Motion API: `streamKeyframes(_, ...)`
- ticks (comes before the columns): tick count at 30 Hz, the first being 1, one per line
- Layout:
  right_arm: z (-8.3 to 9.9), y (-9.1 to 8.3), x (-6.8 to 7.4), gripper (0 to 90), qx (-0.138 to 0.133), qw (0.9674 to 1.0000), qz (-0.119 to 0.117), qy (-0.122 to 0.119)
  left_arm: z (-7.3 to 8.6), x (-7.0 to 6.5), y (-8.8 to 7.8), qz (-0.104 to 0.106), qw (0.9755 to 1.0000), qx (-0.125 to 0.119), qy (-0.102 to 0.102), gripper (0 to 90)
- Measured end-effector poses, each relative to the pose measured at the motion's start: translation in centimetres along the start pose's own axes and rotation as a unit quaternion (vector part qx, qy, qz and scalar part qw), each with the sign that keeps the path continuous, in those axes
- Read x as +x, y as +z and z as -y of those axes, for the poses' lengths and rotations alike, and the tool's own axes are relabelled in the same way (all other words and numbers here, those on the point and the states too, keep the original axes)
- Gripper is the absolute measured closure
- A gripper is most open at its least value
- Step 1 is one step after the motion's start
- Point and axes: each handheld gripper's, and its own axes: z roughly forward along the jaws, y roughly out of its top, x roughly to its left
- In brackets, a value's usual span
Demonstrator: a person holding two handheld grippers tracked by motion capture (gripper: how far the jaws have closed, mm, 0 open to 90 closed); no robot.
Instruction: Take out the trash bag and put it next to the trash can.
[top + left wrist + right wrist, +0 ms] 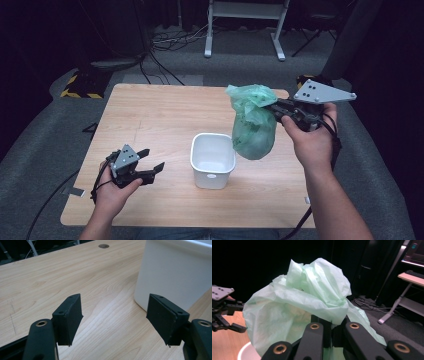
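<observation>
Above table | right gripper (280, 110) fingers clamped on green bag (253, 125) | left gripper (152, 160) fingers wide apart, empty

The high view looks forward and down from above the person's side onto the light wooden surface (150, 115), taking in all of it plus grey floor and dark room beyond.

The left gripper view sits low and close over that surface (50, 277), looking along the left gripper (115, 317) with its black fingers (68, 318) spread, toward the white rectangular plastic tub (175, 272) (seen from above in the high view (213, 160)).

The right gripper view is raised, facing across the room over the right gripper (331, 331), pressed near the crumpled pale green plastic bag (297, 307). It shares that bag (254, 125) with the high view, and catches the left gripper (223, 308) at its left edge.
</observation>
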Motion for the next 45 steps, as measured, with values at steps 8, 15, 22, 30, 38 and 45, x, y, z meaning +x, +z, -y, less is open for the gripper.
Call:
streamKeyframes(8,1.6,-0.6,-1.5,88.6,0.013,0.9996,0.021,0.014,0.5,0.6,-0.4,-0.005,0.9999,0.01,-0.003,26.2)
streamKeyframes(15,3.4,-0.7,-2.8,88.6,0.03,0.9984,0.037,0.032,0.8,1.0,-0.6,-0.007,0.9998,0.016,-0.004,25.0)
streamKeyframes(22,5.5,0.0,-3.8,88.7,0.049,0.9964,0.042,0.054,0.8,1.0,-0.5,-0.006,0.9997,0.022,0.0,25.0)
streamKeyframes(30,8.4,1.4,-4.4,88.6,0.082,0.993,0.041,0.074,1.1,1.1,-0.2,-0.012,0.9994,0.031,0.003,24.9)
streamKeyframes(38,10.8,3.2,-4.8,88.6,0.113,0.9888,0.033,0.092,1.2,1.1,0.0,-0.016,0.9991,0.04,0.008,25.0)
streamKeyframes(45,12.6,4.9,-5.2,85.6,0.131,0.9848,0.029,0.11,1.2,1.1,0.2,-0.014,0.9988,0.045,0.013,25.1)
